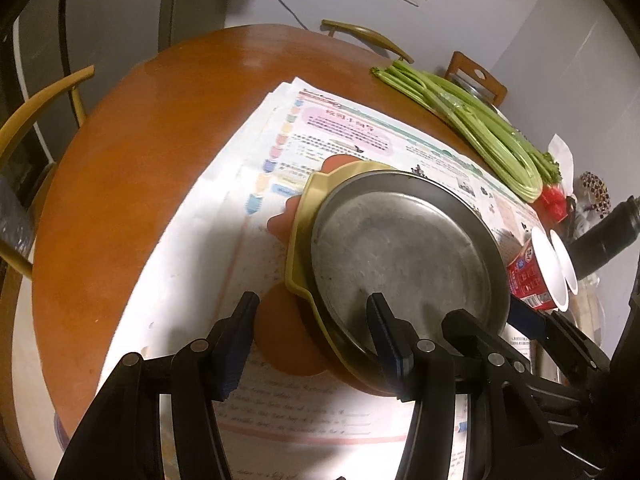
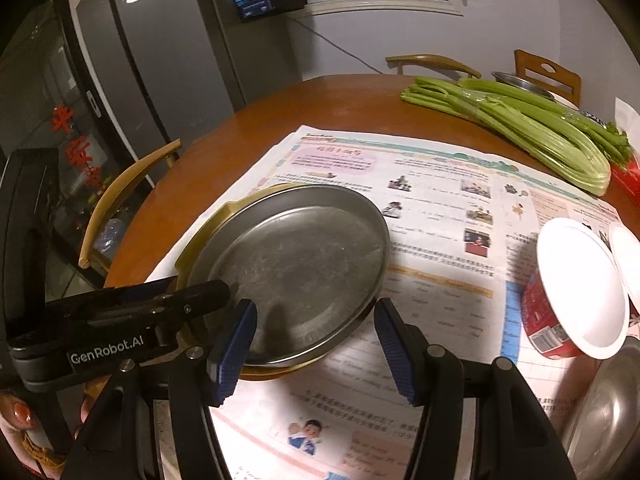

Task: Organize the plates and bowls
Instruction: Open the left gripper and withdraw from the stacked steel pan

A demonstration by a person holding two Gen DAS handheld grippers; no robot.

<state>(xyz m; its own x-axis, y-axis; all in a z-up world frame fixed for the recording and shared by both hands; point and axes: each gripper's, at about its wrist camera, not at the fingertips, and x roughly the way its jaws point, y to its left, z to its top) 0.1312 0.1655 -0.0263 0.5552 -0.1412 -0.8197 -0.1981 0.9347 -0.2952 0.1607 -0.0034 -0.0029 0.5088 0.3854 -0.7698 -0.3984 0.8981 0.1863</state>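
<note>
The steel plate (image 2: 296,272) sits tilted in a yellow dish (image 1: 308,216) on the newspaper (image 2: 440,216). The left gripper (image 1: 316,340) straddles the stack's near rim, jaws apart, not pressing. The right gripper (image 2: 316,344) hangs slack at the plate's edge. I'd seat the plate flat before lifting, steadying both rims together.

Both wrist cameras look steeply down from close over the round brown wooden surface (image 1: 120,160), sharing the dull round metal plate (image 1: 404,256) at centre frame.
</note>
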